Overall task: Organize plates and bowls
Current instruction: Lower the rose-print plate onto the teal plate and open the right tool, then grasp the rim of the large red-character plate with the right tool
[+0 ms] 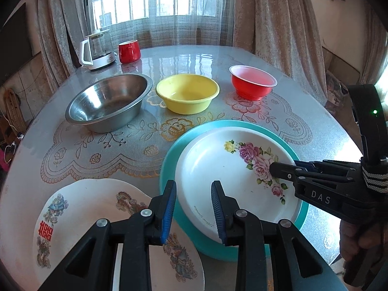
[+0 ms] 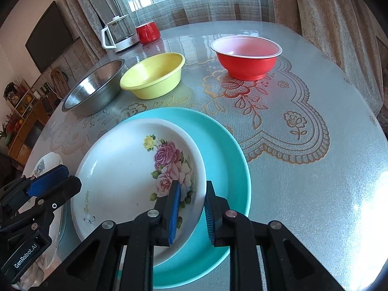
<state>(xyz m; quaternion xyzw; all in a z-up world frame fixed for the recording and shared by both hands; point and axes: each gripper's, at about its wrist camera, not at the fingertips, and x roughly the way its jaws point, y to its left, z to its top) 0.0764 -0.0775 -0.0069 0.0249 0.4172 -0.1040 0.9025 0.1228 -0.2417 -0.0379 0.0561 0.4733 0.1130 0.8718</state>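
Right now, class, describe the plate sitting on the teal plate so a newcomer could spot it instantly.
Start at the round table by the window. Nearest the camera lies a teal plate, and a white plate rests on it. Unlike the dragon-patterned plate beside it, this one has pink roses painted on it.

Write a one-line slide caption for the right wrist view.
Right tongs straddle the rim of the rose plate stacked on a teal plate, three bowls behind.
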